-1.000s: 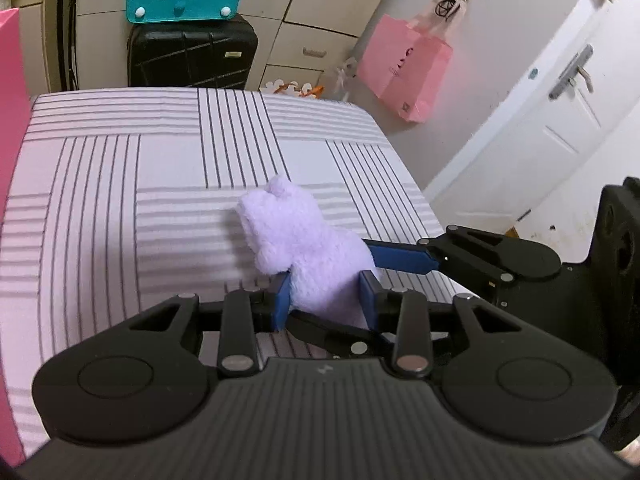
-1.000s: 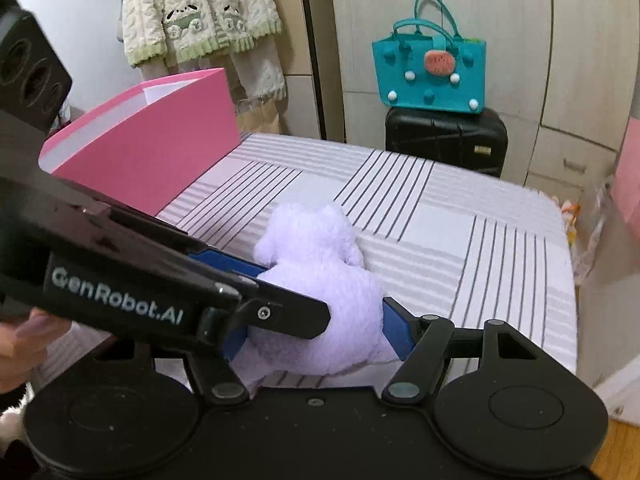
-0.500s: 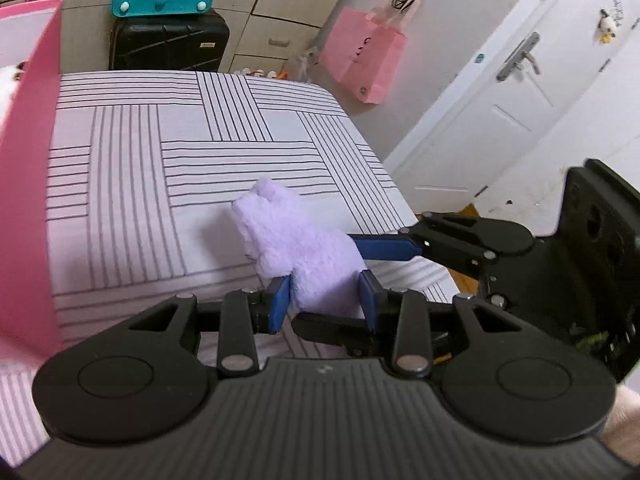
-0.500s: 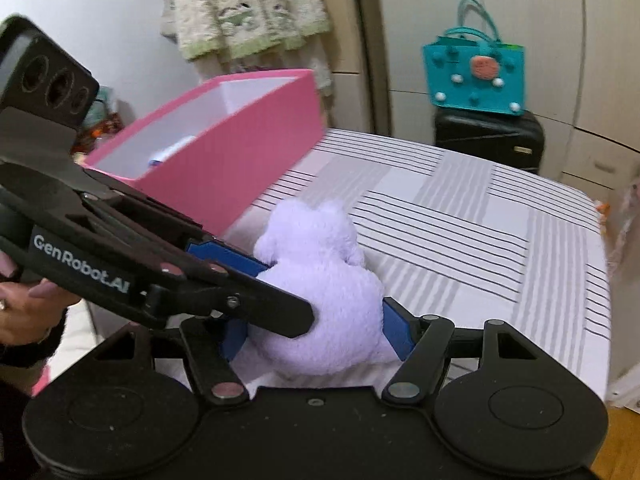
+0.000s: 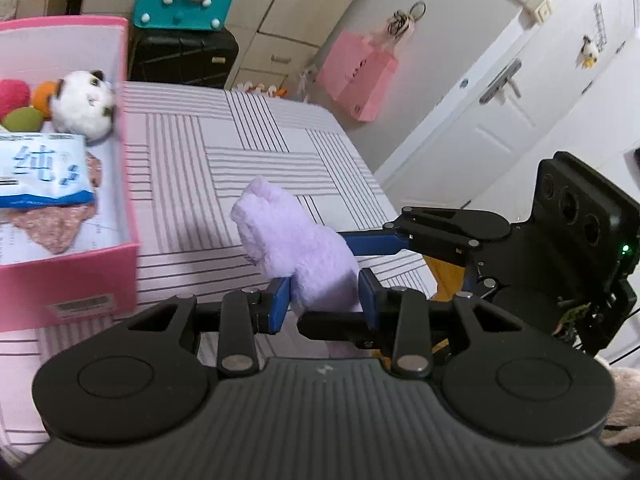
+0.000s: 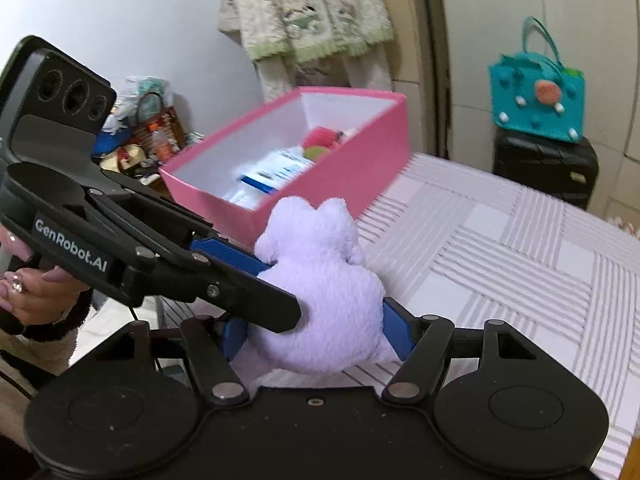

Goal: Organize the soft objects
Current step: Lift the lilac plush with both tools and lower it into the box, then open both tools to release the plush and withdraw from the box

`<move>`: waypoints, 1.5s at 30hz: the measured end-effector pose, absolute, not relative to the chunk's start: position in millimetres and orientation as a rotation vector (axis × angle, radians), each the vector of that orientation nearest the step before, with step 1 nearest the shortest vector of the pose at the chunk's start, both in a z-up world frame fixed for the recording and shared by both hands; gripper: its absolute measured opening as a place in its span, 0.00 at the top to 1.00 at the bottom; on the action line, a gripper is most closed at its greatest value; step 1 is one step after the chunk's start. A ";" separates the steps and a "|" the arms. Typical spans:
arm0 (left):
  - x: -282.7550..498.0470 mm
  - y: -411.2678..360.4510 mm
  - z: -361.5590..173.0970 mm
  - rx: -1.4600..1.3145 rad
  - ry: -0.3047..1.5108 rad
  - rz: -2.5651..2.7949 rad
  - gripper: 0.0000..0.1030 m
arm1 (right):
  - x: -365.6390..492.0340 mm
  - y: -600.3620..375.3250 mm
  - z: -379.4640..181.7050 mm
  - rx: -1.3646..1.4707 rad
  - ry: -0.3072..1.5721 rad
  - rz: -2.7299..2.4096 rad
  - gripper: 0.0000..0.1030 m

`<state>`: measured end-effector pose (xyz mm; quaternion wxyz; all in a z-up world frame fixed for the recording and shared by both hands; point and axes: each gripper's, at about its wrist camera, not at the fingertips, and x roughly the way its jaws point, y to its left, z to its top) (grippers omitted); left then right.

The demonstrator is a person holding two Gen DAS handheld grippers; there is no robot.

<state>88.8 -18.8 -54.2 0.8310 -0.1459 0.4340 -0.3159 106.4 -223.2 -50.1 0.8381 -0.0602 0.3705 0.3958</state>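
Striped bedding in white and grey covers a bed (image 5: pixel 248 152) in a small bedroom, with cupboards, a black suitcase (image 5: pixel 180 56) and a teal felt bag (image 6: pixel 536 96) beyond its far edge. An open pink box (image 5: pixel 127 152) sits along the bed's left edge; inside are a panda plush (image 5: pixel 82 106), coloured soft balls and a blue-and-white packet (image 5: pixel 42 172).

Near the bed's front edge, a lilac plush toy (image 6: pixel 320 292) is carried by two hand-held grippers together. The left gripper (image 5: pixel 324 296) is squeezed nearly closed on a narrow end of the toy, blue pads pressing into the fur. The right gripper (image 6: pixel 316 336) stands wider, its pads against both sides of the toy's rounded body. A person's hand (image 6: pixel 28 292) shows at the left gripper's handle.

The step in hand appears to be carrying the toy to the pink box. To do it well, both grippers should travel together so the soft body is not stretched, lift clear of the box's near wall, then let go over the bare floor beside the packet rather than on top of the panda.
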 end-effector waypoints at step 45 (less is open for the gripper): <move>192.6 150.4 -59.6 -0.289 0.690 -0.188 0.66 | 262.8 -33.9 -45.6 -0.308 0.709 0.966 0.27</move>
